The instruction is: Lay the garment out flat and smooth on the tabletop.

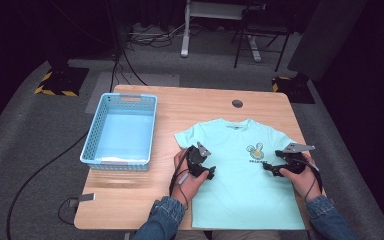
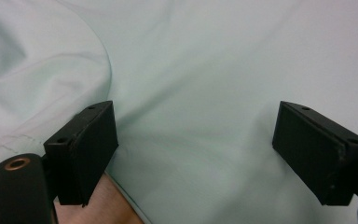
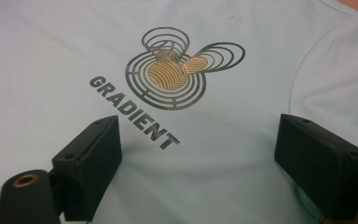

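We see a pale mint T-shirt (image 1: 240,170) spread flat, front up, filling the lower right of the high view, on a wooden table (image 1: 130,200). Its collar points toward the top of the frame and its hem reaches the bottom table edge. An empty blue basket (image 1: 121,131) sits at centre left, well apart from the shirt.

The left gripper (image 1: 209,172) hovers over the shirt's left side, just below the left sleeve. Its jaws are released and spread wide, with nothing between them but flat cloth underneath; the left gripper view shows the same (image 2: 196,154), with the sleeve seam curving at the upper left.

The right gripper (image 1: 270,169) sits over the right chest area beside the printed logo (image 1: 255,151). Its jaws are also released and wide; in the right gripper view (image 3: 198,163) the "GRADIENT" print (image 3: 168,79) lies just ahead of the pads, and nothing is pinched.

Handling, as we judge it:
- The shirt looks light, thin, fully limp and not fragile.
- It will drape and sag wherever it is unsupported, and it may slide a bit on smooth wood.
- Flat cloth gives the pads nothing to bite, so we would pinch at an edge: side seams, sleeve hems or shoulders.
- Gripping both sides at matching height would keep a fold straight.
- A mid-panel pinch risks bunching, or catching only the top layer.
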The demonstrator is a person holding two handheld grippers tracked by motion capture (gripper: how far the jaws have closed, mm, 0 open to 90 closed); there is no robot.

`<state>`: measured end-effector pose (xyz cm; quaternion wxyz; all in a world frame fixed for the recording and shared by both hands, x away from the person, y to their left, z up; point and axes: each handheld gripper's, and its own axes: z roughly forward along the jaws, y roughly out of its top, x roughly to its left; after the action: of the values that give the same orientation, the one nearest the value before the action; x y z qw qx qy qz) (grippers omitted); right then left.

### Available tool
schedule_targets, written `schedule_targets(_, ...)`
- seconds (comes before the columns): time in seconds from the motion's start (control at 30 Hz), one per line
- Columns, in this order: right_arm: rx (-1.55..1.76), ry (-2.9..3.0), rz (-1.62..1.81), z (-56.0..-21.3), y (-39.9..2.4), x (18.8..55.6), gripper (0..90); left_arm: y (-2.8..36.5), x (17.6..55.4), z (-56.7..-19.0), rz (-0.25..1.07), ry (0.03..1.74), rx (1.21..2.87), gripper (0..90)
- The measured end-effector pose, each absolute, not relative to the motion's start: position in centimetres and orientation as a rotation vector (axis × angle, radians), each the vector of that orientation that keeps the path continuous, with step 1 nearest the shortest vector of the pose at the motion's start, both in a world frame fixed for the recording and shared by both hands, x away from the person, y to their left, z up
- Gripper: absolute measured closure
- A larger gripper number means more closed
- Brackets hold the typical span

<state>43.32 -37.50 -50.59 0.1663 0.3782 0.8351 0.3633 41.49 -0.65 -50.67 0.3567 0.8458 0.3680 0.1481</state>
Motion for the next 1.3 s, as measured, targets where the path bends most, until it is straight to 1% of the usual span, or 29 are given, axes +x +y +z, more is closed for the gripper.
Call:
schedule_targets(0.63,1.112,2.353,1.019,-50.5,-36.0,48.4,13.3,0.6,46.9,-50.6,0.381,0.948,2.188,12.6)
schedule_targets(0.8,1.117,2.361,0.990,-50.3,-35.6,49.4,12.5,0.6,46.9,-50.4,0.383,0.960,2.165,13.7)
schedule_targets(1.0,1.069,2.350,1.013,-48.8,-35.2,48.5,12.0,0.6,45.8,-49.2,0.404,0.939,2.167,13.0)
schedule_targets(1.3,1.011,2.365,1.036,-46.6,-35.4,46.0,11.2,1.0,43.6,-47.2,0.433,0.900,2.163,11.8)
